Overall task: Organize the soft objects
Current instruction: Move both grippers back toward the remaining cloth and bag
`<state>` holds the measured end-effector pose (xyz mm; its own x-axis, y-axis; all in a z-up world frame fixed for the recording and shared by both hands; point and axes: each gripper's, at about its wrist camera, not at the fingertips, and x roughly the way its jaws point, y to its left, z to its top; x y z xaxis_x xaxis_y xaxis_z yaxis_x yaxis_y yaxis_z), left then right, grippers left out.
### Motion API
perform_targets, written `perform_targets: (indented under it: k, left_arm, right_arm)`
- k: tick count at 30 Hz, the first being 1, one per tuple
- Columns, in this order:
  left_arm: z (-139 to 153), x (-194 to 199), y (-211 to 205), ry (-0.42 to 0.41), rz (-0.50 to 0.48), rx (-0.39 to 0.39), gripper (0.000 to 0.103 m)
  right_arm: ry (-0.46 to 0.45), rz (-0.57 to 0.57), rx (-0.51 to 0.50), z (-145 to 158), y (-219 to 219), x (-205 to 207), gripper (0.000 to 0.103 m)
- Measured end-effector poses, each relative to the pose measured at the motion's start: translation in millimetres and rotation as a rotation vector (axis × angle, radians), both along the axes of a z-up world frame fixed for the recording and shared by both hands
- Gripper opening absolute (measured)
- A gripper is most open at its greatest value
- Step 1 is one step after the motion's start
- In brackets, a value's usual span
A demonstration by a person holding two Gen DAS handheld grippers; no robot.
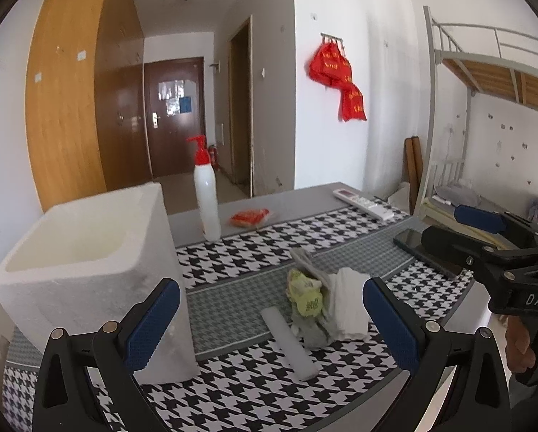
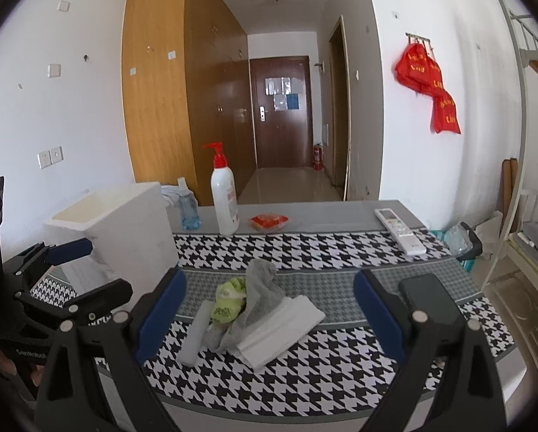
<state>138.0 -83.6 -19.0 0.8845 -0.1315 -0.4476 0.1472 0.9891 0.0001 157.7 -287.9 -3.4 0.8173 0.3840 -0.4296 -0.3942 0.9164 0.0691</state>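
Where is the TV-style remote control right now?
The white remote lies flat near the table's far right corner, beyond the black phone and right of the small red packet; in the left wrist view it appears at.

A dorm-style bedroom — metal bunk bed (image 1: pixel 485 72), wooden wardrobe (image 2: pixel 168 79), and entry door (image 2: pixel 279 108) down a short hallway.

Far edge of the table (image 2: pixel 341 216): white pump bottle with red top (image 2: pixel 224 198), upright; small blue bottle (image 2: pixel 188 208) to its left; red packet (image 2: pixel 269 221) to its right; white remote (image 2: pixel 400 230) far right. Black phone (image 2: pixel 429 298), near right. Red bags (image 2: pixel 427 86) hang on the wall.
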Motion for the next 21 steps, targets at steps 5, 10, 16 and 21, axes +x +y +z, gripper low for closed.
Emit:
perform_targets:
  k: [5,10,16,21]
  left_arm:
    - [-11,6,-4,0.036,0.005,0.003,0.102]
    - [-23,12,-11,0.076,0.018,0.019,0.102]
    - [-35,17,-11,0.117,0.036,0.022,0.102]
    - [-45,22,-12,0.156,0.042,0.025,0.101]
  right_arm:
    - [0.031,-0.006,-0.001,-10,-4,6,0.096]
    - [0.051,0.006,-0.002,-17,-4,8,0.096]
    - [0.073,0.008,-0.003,-22,-4,15,0.096]
    - [0.094,0.009,-0.006,-29,-6,21,0.096]
